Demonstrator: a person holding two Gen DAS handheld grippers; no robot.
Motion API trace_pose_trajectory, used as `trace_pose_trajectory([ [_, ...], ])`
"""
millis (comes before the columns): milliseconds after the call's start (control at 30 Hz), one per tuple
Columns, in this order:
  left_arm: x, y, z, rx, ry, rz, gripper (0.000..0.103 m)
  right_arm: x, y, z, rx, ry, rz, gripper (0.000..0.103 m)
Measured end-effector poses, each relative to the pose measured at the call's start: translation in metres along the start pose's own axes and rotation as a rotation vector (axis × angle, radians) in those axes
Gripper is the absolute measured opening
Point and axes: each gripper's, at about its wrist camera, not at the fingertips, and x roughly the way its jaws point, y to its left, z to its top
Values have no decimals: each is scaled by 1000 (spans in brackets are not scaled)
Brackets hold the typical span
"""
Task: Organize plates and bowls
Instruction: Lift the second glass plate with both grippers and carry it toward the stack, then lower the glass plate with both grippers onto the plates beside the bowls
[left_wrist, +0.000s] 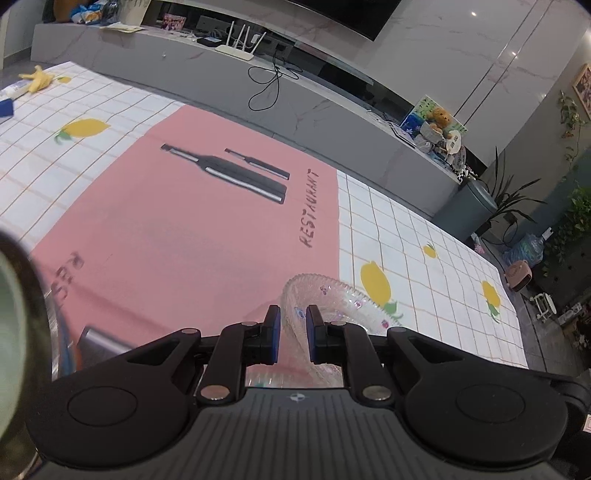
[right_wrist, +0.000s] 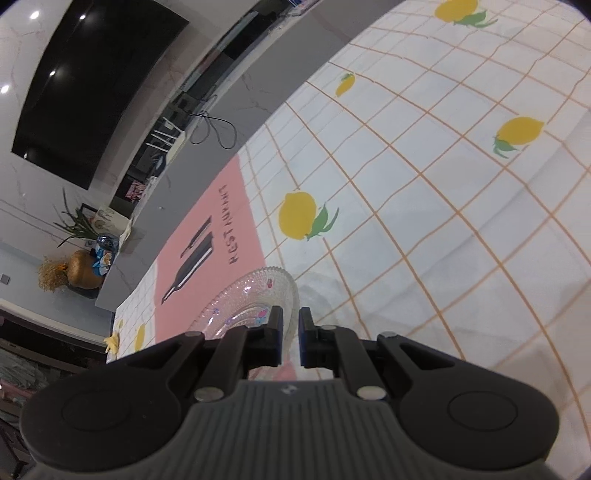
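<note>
While tongs (left_wrist: 292, 317) pinch glass bowl (left_wrist: 332, 295).

pink placemat (left_wrist: 177, 221), lemon tablecloth (right_wrist: 443, 184), banana peel (left_wrist: 37, 78) (far corner)

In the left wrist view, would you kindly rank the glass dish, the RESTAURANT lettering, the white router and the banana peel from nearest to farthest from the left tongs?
1. Glass dish: its rim sits between the left tongs.
2. RESTAURANT lettering: on the pink mat, just ahead.
3. Banana peel: far left corner of the tablecloth.
4. White router: on the TV console beyond the table.
</note>
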Motion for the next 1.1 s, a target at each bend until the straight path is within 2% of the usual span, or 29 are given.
trace_pose_trajectory([
  [233,-32,11,-18,-30,-15,-9,15,-29,3,-25,-30,-7,29,6],
  [500,-52,25,-39,-44,-15,11,15,-39,-6,-57,-17,14,49,6],
  [867,-61,42,-58,-64,-7,33,15,-42,1,-84,-80,17,14,6],
  [1100,-59,41,-65,-34,-16,60,15,-36,7,-91,-135,8,-33,6],
])
